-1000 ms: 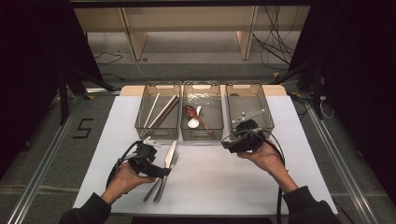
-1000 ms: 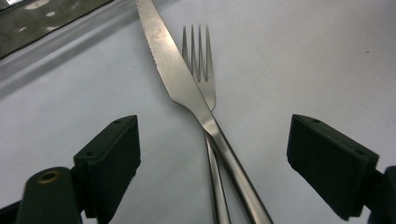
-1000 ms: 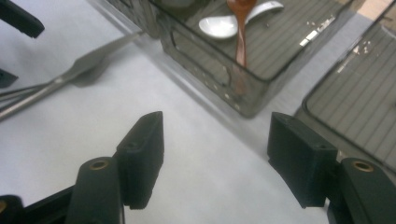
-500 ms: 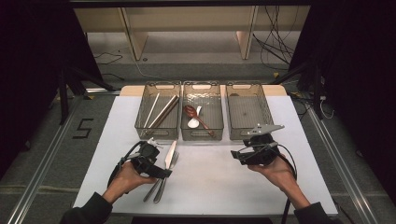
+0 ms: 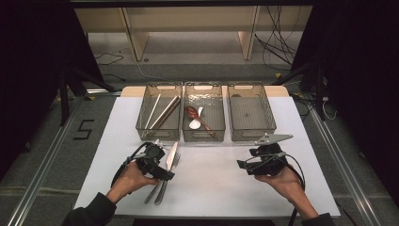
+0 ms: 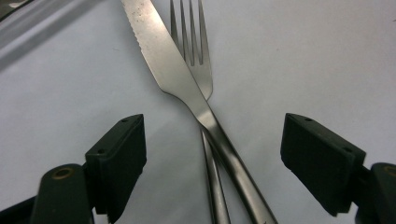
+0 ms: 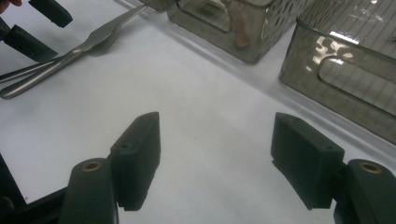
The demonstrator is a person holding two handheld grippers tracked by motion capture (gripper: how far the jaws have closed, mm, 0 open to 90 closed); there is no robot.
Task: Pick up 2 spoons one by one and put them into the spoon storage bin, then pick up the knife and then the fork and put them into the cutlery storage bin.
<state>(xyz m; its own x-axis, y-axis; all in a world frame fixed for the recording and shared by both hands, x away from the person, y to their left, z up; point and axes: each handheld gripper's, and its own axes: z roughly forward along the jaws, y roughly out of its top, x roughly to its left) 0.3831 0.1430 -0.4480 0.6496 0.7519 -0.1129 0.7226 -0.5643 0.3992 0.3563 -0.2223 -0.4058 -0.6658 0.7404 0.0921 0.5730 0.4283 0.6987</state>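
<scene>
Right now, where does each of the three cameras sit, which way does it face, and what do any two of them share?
High view: above the person's side, facing forward and down on the table and three bins; both forearms, left gripper and right gripper show.
Left gripper view: rides the left gripper, looking down between its open fingers at the knife crossing the fork.
Right gripper view: rides the right gripper, facing across bare table past its open fingers towards the bins.
Shared: all three show knife and fork.

Bare mat (image 5: pixel 211 174) between tongs; bins (image 5: pixel 203 117) beyond.
</scene>
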